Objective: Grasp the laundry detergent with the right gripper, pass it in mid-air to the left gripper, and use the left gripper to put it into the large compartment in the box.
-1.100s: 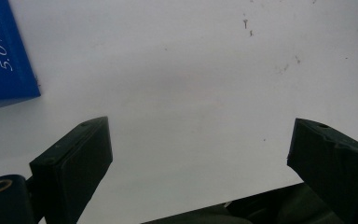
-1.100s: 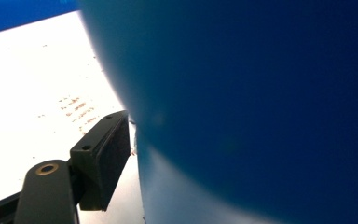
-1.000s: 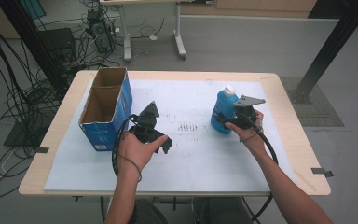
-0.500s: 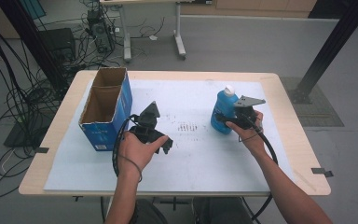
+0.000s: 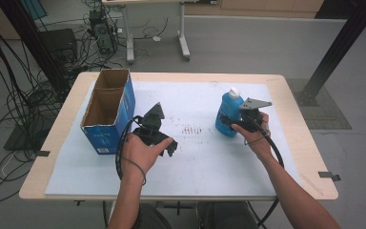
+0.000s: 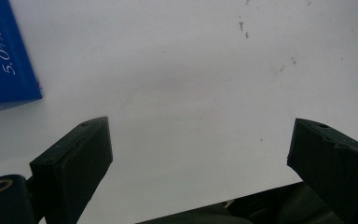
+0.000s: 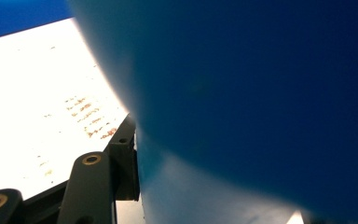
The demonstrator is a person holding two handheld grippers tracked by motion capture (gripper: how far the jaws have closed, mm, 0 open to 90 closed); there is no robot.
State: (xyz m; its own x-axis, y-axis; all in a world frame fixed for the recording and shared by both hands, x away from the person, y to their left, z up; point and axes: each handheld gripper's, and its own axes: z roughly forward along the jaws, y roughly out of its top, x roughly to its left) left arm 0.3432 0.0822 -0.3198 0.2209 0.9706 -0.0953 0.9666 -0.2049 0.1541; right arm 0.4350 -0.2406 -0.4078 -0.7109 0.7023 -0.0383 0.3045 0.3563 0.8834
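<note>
A blue bottle (image 5: 228, 116) with a white cap stands upright on the white sheet, right of centre. My right gripper (image 5: 227, 122) is shut on its lower body from the right. In the right gripper view the bottle (image 7: 261, 93) presses against one black finger (image 7: 123, 163). My left gripper (image 5: 170, 145) is held low over the sheet, just right of the open blue cardboard box (image 5: 107, 112). Its jaws stand wide open with nothing between them. In the left gripper view, bare white sheet lies under that gripper (image 6: 200, 154) and a corner of the box (image 6: 4, 56) is at upper left.
The white sheet (image 5: 195, 162) covers most of the wooden table (image 5: 295, 124), with small dark specks (image 5: 193, 129) at its middle. Beyond the table are a desk frame, cables and a black post on the floor.
</note>
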